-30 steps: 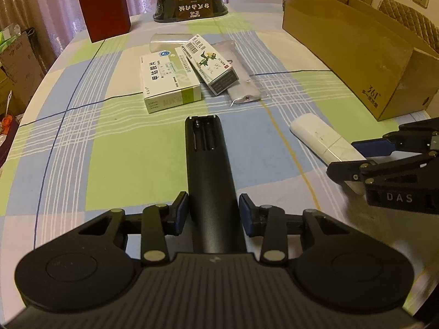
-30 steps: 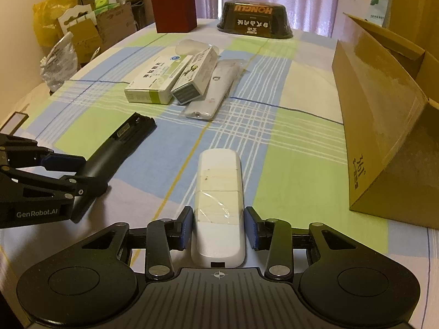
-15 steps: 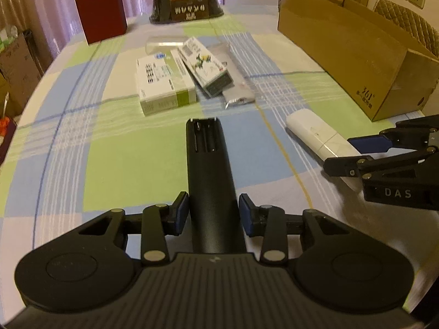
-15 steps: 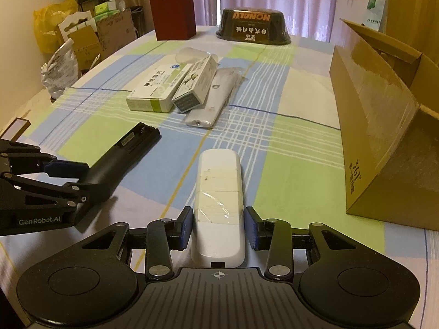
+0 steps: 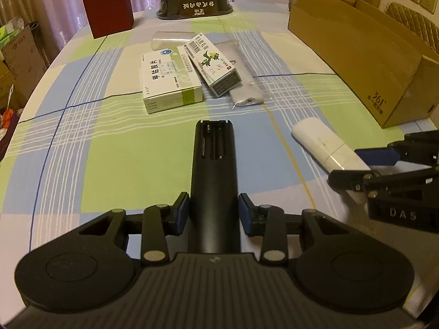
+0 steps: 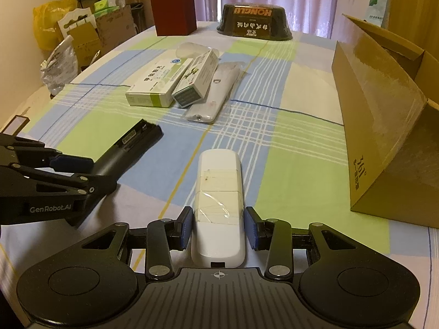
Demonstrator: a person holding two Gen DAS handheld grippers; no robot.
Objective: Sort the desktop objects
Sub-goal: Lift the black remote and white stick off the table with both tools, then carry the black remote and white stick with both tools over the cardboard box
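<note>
1. Nearest, our left gripper point(image 5: 214, 213) clamps the black remote point(image 5: 214, 170), held lengthwise, battery bay facing up.
2. Our right gripper point(image 6: 218, 229) clasps the white remote point(image 6: 219, 192) likewise.
3. Farther off, medicine boxes point(image 5: 170, 82) lie grouped; the cardboard box point(image 6: 384, 126) stands right, seemingly for sorting.

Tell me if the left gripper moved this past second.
Yes, slightly: against the unmoved cardboard box in the right wrist view, the left gripper and black remote edged right, toward the yellow stripe.
</note>
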